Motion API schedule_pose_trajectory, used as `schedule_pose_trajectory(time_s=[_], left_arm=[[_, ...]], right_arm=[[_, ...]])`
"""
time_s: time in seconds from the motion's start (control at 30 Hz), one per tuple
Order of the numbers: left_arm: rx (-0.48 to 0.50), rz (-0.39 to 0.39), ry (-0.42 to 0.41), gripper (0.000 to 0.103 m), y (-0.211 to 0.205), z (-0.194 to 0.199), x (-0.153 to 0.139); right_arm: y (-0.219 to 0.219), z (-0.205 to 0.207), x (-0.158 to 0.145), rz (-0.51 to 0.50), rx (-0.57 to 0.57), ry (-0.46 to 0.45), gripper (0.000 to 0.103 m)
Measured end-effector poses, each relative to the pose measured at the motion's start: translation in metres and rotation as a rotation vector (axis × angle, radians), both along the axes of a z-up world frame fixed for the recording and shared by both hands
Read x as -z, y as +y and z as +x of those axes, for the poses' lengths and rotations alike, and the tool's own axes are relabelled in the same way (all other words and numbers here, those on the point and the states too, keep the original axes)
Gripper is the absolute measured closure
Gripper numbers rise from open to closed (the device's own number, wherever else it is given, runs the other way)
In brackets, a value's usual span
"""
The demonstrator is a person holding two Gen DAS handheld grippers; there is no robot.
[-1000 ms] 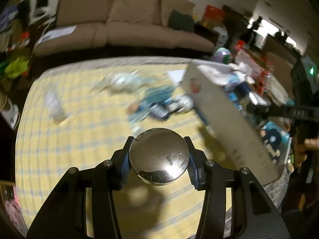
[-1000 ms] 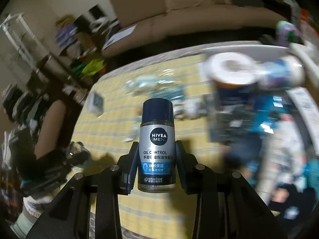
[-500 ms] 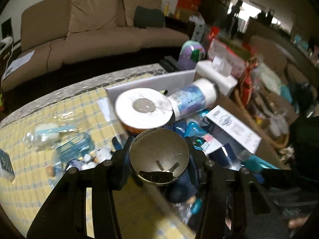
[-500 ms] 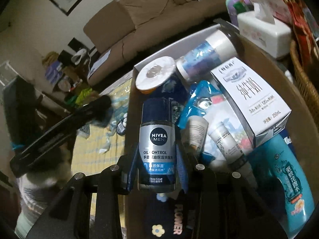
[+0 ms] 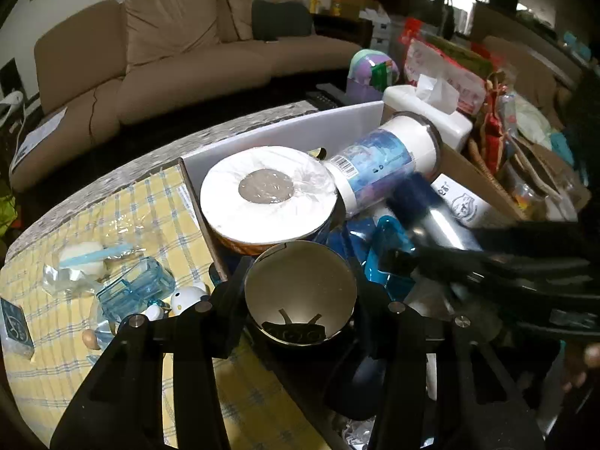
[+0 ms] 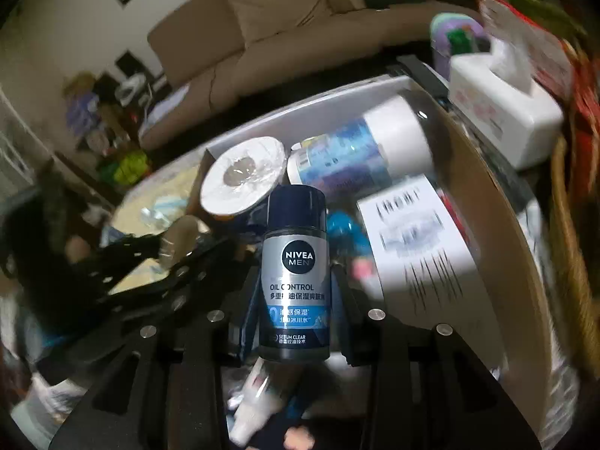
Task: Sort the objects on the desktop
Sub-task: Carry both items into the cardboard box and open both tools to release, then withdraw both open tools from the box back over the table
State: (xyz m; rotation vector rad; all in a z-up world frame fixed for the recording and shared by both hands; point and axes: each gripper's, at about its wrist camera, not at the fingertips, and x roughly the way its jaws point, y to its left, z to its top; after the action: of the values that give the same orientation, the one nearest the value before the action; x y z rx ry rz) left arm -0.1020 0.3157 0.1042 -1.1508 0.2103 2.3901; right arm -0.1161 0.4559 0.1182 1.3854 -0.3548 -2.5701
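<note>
Chrome in the left tool: the left tool [image 5: 300, 296] pinches a shiny round chrome-coloured metal tin [image 5: 300, 292] between its two black fingers [image 5: 232, 300], held over the near edge of the box.
Right tool: the right tool [image 6: 294, 296] is clamped on an upright silver Nivea Men bottle with a dark blue cap [image 6: 294, 281], label facing the camera, above the box contents.
Right tool seen from the left: it shows as a blurred black shape [image 5: 525, 262] over the right part of the box, with the blurred bottle [image 5: 431, 206] ahead of it.
Left tool seen from the right: a dark blurred shape [image 6: 150, 262] at the box's left edge.
Box: an open cardboard box with a white inner flap [image 5: 300, 127] stands on the surface, crowded with things.
Inside the box: a plastic-wrapped white toilet paper roll [image 5: 268, 195] stands on end at the near left corner; just beside it a white cylindrical can with a blue printed label [image 5: 382, 165] lies on its side; a white printed carton [image 6: 412, 240] lies to the right.
Surface left of the box: a yellow checked tablecloth [image 5: 161, 202] carries a clear blue plastic case [image 5: 135, 288], a small white duck figure [image 5: 187, 296] and a crinkled clear bag [image 5: 82, 266].
Behind the box: a white tissue box [image 5: 431, 112] touches its far corner.
Far back: a tan sofa [image 5: 180, 45] runs along the wall.
</note>
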Motion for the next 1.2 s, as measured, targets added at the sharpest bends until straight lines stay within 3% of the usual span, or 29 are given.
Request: schedule_pose_trajectory(time_s=[0.1, 0.17, 0.23, 0.33, 0.47, 0.67, 0.83, 1.07, 1.2], left_arm=[[0.0, 0.021, 0.011, 0.048, -0.002, 0.0, -0.005], [-0.001, 0.028, 0.008, 0.047, -0.003, 0.0, -0.006], [-0.002, 0.029, 0.008, 0.047, -0.004, 0.0, -0.008], [-0.012, 0.025, 0.015, 0.047, -0.013, 0.001, -0.015], [-0.045, 0.084, 0.004, 0.047, -0.044, 0.005, -0.029], [-0.088, 0.09, 0.023, 0.045, -0.087, 0.012, -0.045], [-0.129, 0.093, 0.016, 0.04, -0.123, 0.023, -0.042], [-0.232, 0.08, -0.016, 0.038, -0.2, 0.044, -0.022], [-0.262, 0.1, -0.021, 0.035, -0.232, 0.052, -0.02]], right_arm=[[-0.007, -0.013, 0.002, 0.017, 0.001, -0.009, 0.068], [-0.001, -0.019, 0.01, -0.089, 0.052, -0.034, 0.068], [0.0, -0.025, 0.018, -0.116, 0.069, -0.049, 0.068], [-0.012, -0.029, 0.023, -0.067, 0.071, -0.047, 0.067], [-0.02, -0.034, 0.025, -0.012, 0.079, -0.06, 0.066], [-0.011, -0.021, 0.005, -0.054, 0.109, -0.024, 0.064], [-0.016, -0.007, -0.012, -0.018, 0.101, -0.006, 0.063], [-0.054, 0.021, -0.032, 0.013, 0.012, 0.045, 0.051], [-0.078, 0.034, -0.039, -0.024, -0.027, 0.062, 0.044]])
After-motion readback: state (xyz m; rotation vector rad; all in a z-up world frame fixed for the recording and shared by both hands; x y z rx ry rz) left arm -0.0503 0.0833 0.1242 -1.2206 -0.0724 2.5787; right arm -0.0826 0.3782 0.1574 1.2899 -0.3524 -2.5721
